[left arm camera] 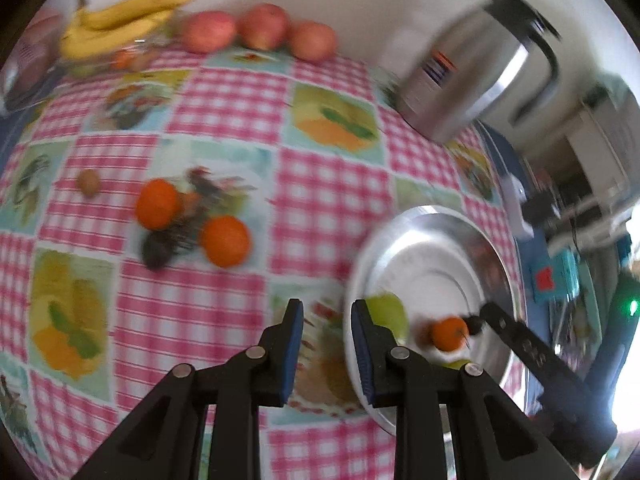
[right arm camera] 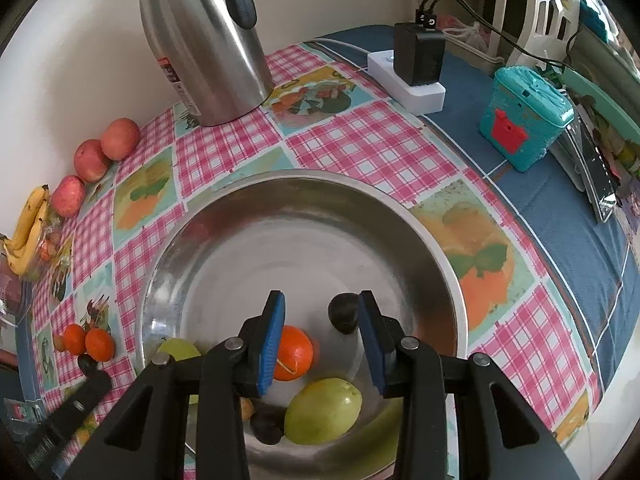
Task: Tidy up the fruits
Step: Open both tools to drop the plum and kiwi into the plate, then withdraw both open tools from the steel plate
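Observation:
A steel bowl [right arm camera: 448,280] holds an orange [right arm camera: 294,352], two green fruits [right arm camera: 324,410], and two dark fruits [right arm camera: 343,312]. My right gripper [right arm camera: 322,340] is open and empty above the bowl, jaws either side of the orange and dark fruit. My left gripper [left arm camera: 326,356] is open and empty over the tablecloth beside the bowl [left arm camera: 496,248]. Two oranges [left arm camera: 225,241], a dark fruit [left arm camera: 155,251] and a small brown fruit [left arm camera: 89,182] lie on the cloth ahead of it. Three apples [left arm camera: 264,26] and bananas [left arm camera: 116,24] lie at the far edge.
A steel kettle [right arm camera: 204,40] stands by the wall behind the bowl. A white power strip with a black adapter [right arm camera: 416,76] and a teal box [right arm camera: 524,112] sit on the blue cloth to the right. The checked tablecloth [left arm camera: 224,104] covers the table.

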A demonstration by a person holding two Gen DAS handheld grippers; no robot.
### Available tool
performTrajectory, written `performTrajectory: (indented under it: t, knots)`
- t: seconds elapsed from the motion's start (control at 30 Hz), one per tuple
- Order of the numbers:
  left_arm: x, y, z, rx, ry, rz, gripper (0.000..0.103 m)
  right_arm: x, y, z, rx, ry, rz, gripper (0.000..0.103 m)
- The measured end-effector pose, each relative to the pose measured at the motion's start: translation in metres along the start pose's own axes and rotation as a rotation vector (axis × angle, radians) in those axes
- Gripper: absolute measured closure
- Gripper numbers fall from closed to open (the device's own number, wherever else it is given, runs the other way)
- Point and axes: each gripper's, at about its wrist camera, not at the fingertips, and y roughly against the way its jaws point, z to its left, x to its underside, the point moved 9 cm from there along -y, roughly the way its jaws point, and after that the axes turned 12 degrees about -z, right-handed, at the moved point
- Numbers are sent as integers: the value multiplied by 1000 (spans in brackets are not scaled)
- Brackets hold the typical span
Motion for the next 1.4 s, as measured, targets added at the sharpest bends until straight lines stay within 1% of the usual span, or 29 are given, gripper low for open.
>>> performTrajectory:
  t: [0.1,0.27,0.43,0.5,0.7,0.97,1.0,1.03,1.07,1.1,1.13,1.17,1.2,1.27,1.3,1.33,1.4]
  knots:
    - [-11,7,19,-41,36,-43,75,1,0,6,-10,17,3,65]
    - [-23,15,48,-88,105,-87,75,2,3,20,-39,49,1,65]
    - [-27,18,73,-123,161,-98,75,3,10,41,-71,102,-7,65]
    - [-27,18,80,-128,185,-97,75,4,13,53,-96,127,-8,65]
    - [-27,20,90,-145,210,-98,75,10,19,79,-143,187,-5,65]
    - [-24,16,89,-152,201,-84,75,16,21,91,-168,218,6,65]
    - [-24,15,89,-155,200,-80,73,16,20,91,-167,220,9,65]
    - [-23,15,90,-160,201,-77,62,17,19,91,-165,222,13,65]
    - [-22,14,92,-170,203,-73,36,18,19,91,-164,224,17,64]
    - [-21,13,93,-177,202,-70,26,19,18,91,-162,224,20,56]
    - [-20,12,94,-183,200,-69,20,19,17,91,-160,224,21,46]
    - [-20,11,95,-189,198,-65,20,19,16,91,-159,224,23,42]
    - [-19,10,95,-196,195,-60,19,19,16,91,-162,225,25,41]
    - [-17,8,98,-216,188,-52,15,20,15,92,-163,230,28,40]
    - [-16,7,100,-229,185,-49,14,21,15,93,-159,234,29,36]
    - [-15,7,100,-234,185,-47,13,21,14,93,-154,241,30,29]
    - [-14,6,102,-244,185,-47,10,22,14,93,-152,249,31,28]
